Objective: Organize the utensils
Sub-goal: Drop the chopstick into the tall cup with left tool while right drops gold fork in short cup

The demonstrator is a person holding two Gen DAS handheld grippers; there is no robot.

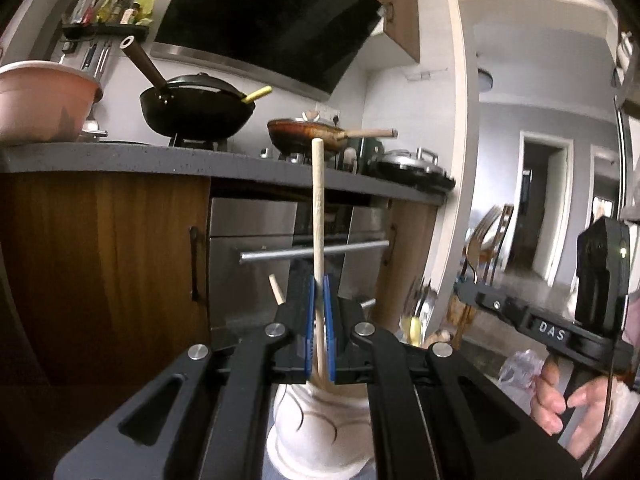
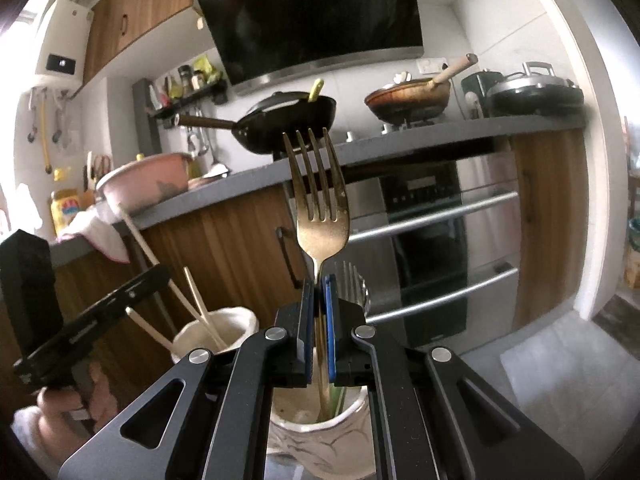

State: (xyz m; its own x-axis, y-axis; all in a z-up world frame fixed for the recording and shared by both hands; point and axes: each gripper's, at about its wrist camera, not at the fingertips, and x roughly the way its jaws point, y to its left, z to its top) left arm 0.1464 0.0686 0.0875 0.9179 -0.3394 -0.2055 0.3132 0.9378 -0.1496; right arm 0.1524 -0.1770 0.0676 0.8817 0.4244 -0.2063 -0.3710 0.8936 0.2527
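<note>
Two grippers work at once. Our left gripper [image 1: 319, 292] pinches a wooden chopstick [image 1: 318, 208] above a white holder [image 1: 320, 424]. Our right gripper [image 2: 319, 292] clamps a gold fork [image 2: 320, 208], seemingly over another ceramic jar [image 2: 316, 436].

We hold both grippers level, side by side: left gripper [image 1: 319, 292] is closed tight, right gripper [image 2: 319, 292] also closed.

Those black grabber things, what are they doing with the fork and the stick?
A person is sorting utensils with a gripper in each hand. The left gripper is shut on a wooden chopstick, standing upright over a white holder. The right gripper is shut on a gold fork, tines up, its handle reaching down into another holder. More chopsticks already stand in the white holder.
</note>
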